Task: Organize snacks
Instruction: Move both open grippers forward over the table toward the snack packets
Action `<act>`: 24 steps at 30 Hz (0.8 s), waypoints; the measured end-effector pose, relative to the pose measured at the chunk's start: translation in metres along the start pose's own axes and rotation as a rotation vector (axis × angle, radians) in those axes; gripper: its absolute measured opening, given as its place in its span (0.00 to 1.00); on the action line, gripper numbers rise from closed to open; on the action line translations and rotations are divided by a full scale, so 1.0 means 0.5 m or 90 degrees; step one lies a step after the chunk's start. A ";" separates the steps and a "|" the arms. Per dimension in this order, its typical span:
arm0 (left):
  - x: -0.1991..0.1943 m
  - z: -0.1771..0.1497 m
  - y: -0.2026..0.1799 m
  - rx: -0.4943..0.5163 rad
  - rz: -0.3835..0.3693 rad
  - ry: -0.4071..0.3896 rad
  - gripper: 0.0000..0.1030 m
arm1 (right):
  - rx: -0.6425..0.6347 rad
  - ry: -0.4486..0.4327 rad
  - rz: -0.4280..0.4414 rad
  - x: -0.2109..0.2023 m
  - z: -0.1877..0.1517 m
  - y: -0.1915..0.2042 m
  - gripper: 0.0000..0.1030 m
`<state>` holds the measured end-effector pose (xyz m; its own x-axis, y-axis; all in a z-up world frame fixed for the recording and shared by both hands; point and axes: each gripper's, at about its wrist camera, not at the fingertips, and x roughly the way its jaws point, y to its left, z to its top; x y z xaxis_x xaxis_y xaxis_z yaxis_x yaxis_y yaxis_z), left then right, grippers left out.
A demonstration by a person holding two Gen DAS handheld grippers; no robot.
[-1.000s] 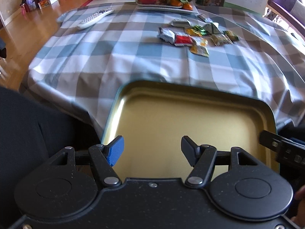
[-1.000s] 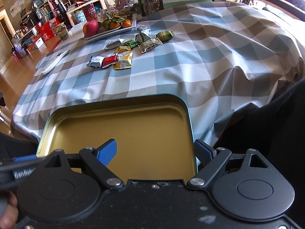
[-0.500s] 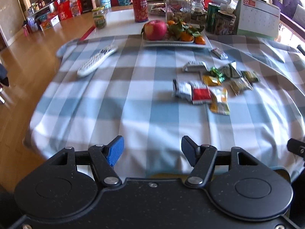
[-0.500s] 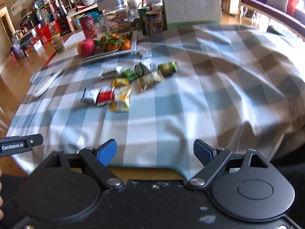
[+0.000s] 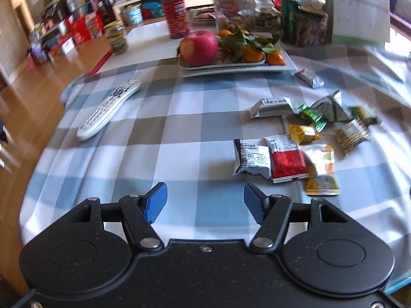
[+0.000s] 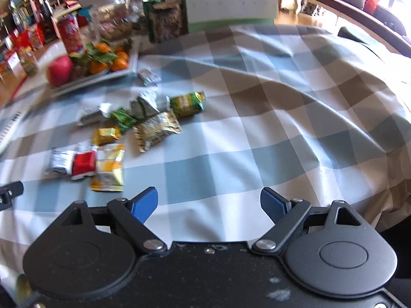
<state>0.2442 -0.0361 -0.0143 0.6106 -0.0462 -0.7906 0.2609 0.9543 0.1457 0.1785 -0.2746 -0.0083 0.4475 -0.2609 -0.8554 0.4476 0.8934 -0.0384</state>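
Observation:
Several small snack packets lie loose on the checked tablecloth: a white one [image 5: 253,159], a red one [image 5: 287,161], a yellow one [image 5: 322,172] and gold and green ones behind. In the right wrist view the same cluster lies left of centre, with the red packet [image 6: 83,163] and yellow packet [image 6: 109,166] nearest. My left gripper [image 5: 205,202] is open and empty, above the cloth just short of the packets. My right gripper [image 6: 208,205] is open and empty, right of the yellow packet. The gold tin tray is out of view.
A white remote [image 5: 108,110] lies at the left. A fruit plate [image 5: 232,68] with an apple [image 5: 199,47] and tangerines stands behind the snacks. Jars, cans and a desk calendar [image 5: 359,18] line the back. The cloth [image 6: 295,107] is wrinkled at the right.
Both grippers have risen and moved forward over the table. The gold tin tray that filled the lower view a second ago has dropped out of sight. Both grippers stay open.

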 end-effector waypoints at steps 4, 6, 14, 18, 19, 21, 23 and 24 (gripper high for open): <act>0.037 -0.011 -0.013 0.046 0.034 0.010 0.65 | 0.003 0.009 -0.017 0.034 -0.009 -0.007 0.88; 0.048 -0.018 -0.012 0.041 0.022 0.032 0.65 | 0.006 0.015 -0.021 0.048 -0.012 -0.010 0.88; 0.065 -0.037 -0.019 0.066 0.033 0.051 0.65 | -0.003 0.023 -0.020 0.065 -0.018 -0.006 0.88; 0.069 -0.036 -0.015 0.054 0.045 0.034 0.65 | -0.023 -0.010 -0.044 0.060 -0.020 0.003 0.88; 0.074 -0.037 -0.015 0.054 0.042 0.041 0.65 | -0.030 -0.015 -0.047 0.061 -0.019 0.005 0.88; 0.082 -0.039 -0.018 0.065 0.043 0.056 0.66 | -0.037 -0.013 -0.046 0.065 -0.021 0.007 0.88; 0.076 -0.043 -0.022 0.079 0.045 0.046 0.66 | -0.035 -0.005 -0.042 0.069 -0.024 0.006 0.88; 0.075 -0.044 -0.023 0.083 0.042 0.046 0.66 | -0.036 -0.004 -0.043 0.071 -0.024 0.006 0.88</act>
<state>0.2473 -0.0423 -0.0587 0.5754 0.0408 -0.8169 0.3198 0.9080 0.2706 0.1863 -0.2768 -0.0452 0.4221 -0.3234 -0.8469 0.4326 0.8928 -0.1254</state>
